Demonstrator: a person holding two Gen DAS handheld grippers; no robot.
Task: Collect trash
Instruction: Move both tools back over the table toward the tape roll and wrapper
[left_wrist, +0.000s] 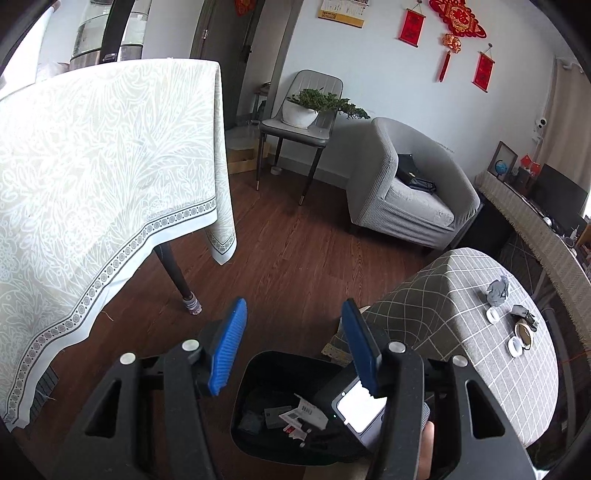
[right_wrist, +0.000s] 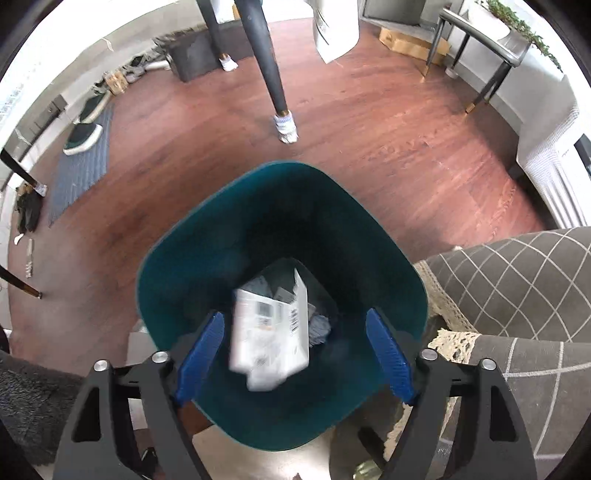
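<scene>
The right gripper (right_wrist: 295, 354) hangs over the bin (right_wrist: 177, 258), fingers spread wide and gripping nothing; a blurred white carton (right_wrist: 271, 332) lies between them, touching neither, inside the bin's mouth. The left gripper (left_wrist: 295, 347), partly open and empty, sits above the bin's far rim.

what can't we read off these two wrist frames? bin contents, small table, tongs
- White carton, right wrist view: motion-blurred over the bin; print unreadable, landed or not unclear.
- Bin bottom, left wrist view: partly hidden by the right tongs' body.
- Small items on the checked table: too small to identify.
- Left tongs: open, nothing between them.
</scene>
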